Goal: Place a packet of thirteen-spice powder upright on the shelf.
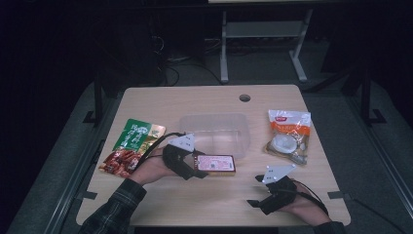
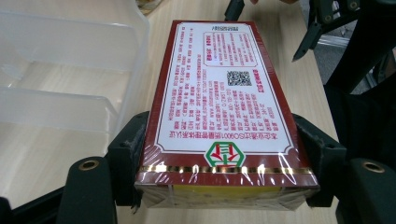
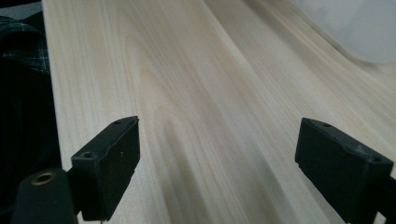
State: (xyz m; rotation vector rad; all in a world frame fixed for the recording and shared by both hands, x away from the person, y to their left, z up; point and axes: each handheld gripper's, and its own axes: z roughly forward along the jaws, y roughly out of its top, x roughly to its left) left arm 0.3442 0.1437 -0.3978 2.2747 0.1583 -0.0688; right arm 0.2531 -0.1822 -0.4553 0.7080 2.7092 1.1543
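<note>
Now the left gripper (image 1: 203, 168) is clamped on a red box (image 1: 215, 164).
Box sits at the table's (image 1: 204, 204) near middle, just in front of the clear plastic tub (image 1: 214, 127). Right gripper (image 1: 256, 190), jaws apart and holding nothing, hovers over bare wood at near right.

The box (image 1: 215, 164) sits between the left tool's (image 1: 202, 168) jaws, on the counter (image 1: 204, 200). Just behind it the tub (image 1: 214, 134). Behind that tool's hand lies a packet (image 1: 131, 146). Right tool (image 1: 255, 190) hovers near the front edge, another pouch (image 1: 287, 136) well behind it.
</note>
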